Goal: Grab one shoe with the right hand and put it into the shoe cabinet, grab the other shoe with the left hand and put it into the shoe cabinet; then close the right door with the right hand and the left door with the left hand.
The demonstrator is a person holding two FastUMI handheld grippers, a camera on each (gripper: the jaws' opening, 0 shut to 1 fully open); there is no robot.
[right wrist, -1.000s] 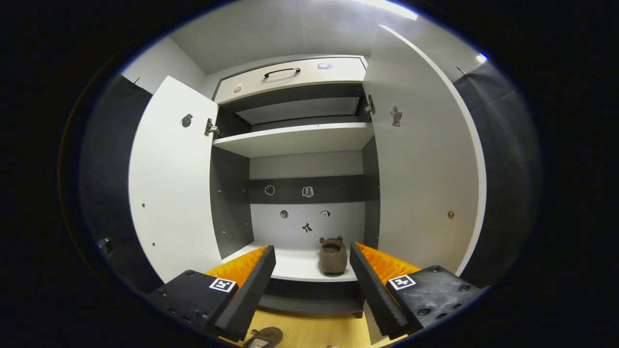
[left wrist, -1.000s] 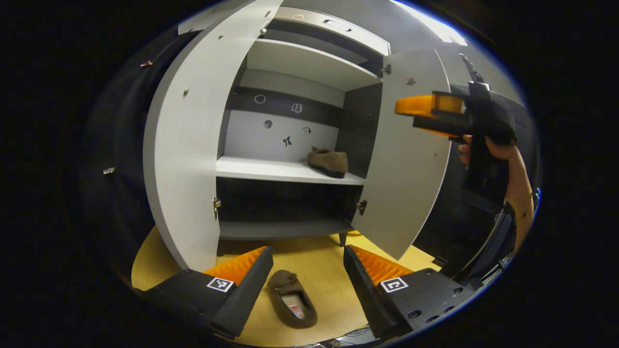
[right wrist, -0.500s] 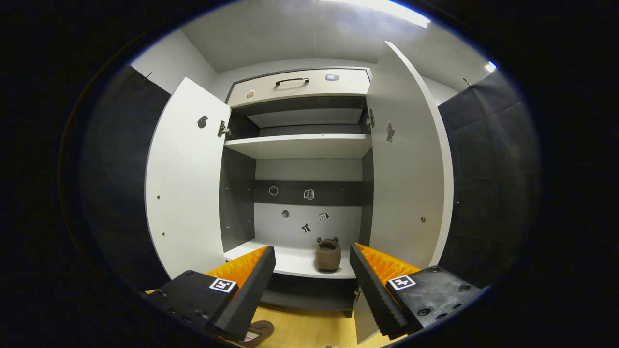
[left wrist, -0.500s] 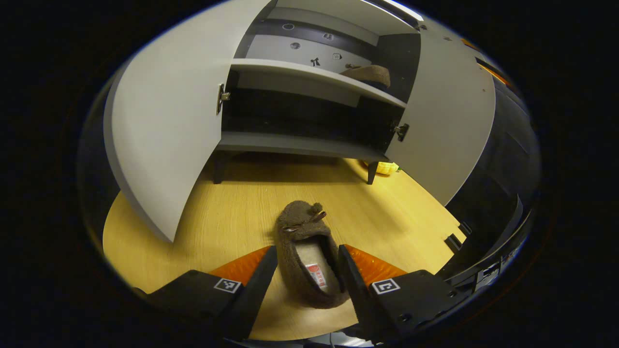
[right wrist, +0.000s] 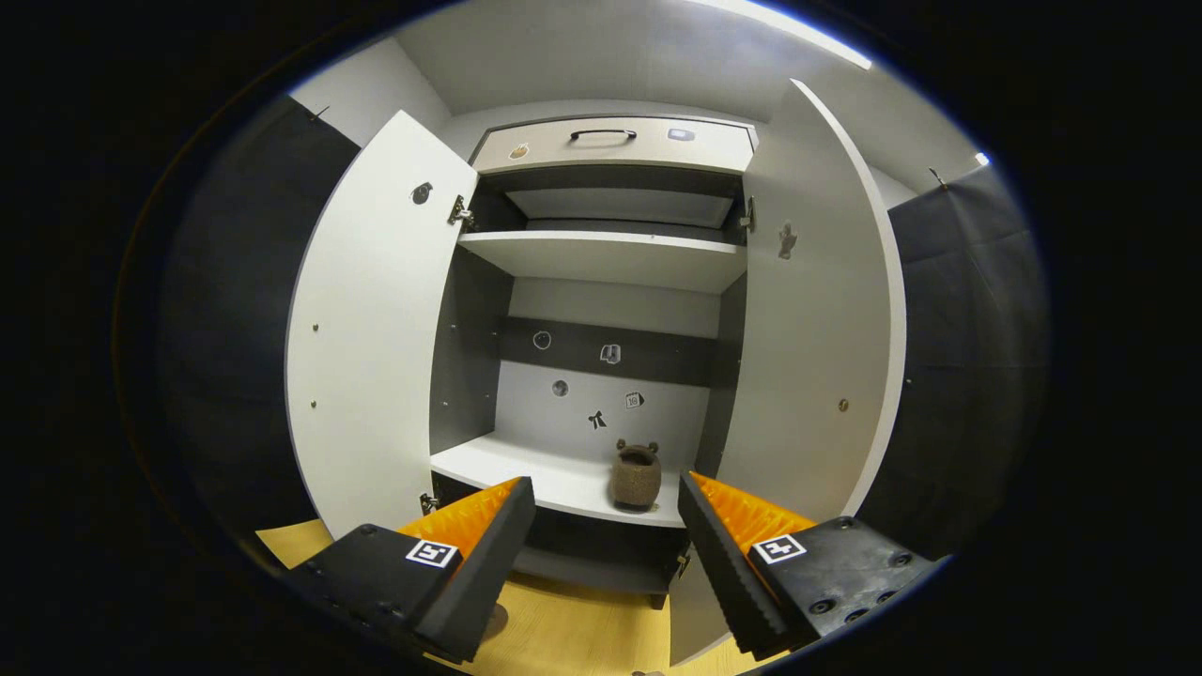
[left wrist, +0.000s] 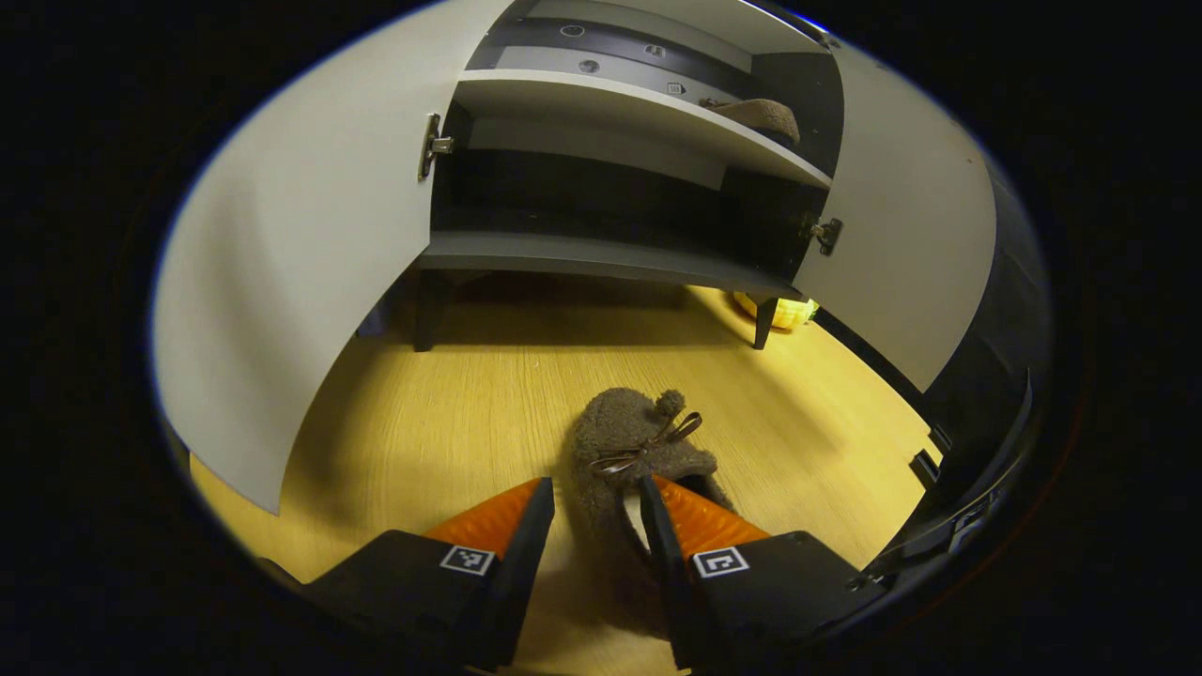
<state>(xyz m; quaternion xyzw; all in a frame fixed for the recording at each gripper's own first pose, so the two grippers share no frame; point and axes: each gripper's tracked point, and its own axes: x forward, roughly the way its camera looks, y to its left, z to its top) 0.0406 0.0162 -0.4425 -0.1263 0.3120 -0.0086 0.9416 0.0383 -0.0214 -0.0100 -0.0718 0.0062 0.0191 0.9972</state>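
A brown fuzzy shoe [left wrist: 627, 449] with a small bow lies on the wooden floor [left wrist: 451, 422], toe toward the shoe cabinet [left wrist: 601, 268]. My left gripper [left wrist: 596, 493] is low over its heel end, fingers narrowed around it. The right finger [left wrist: 669, 526] sits at the shoe's opening, and a sliver of floor shows beside the left finger. The other shoe [right wrist: 636, 476] stands on the white middle shelf [right wrist: 526, 469], at its right; it also appears as the shoe [left wrist: 756, 115] in the left gripper view. My right gripper [right wrist: 601, 512] hangs open and empty in front of the cabinet.
Both cabinet doors stand wide open: the left door [right wrist: 366, 347] and the right door [right wrist: 817, 347]. A drawer [right wrist: 610, 143] with a dark handle tops the cabinet. A yellow object [left wrist: 778, 310] lies by the cabinet's right leg. Black cloth walls flank the cabinet.
My left gripper dropped to the floor shoe and its fingers narrowed around the heel. My right gripper drew back from the cabinet, staying open.
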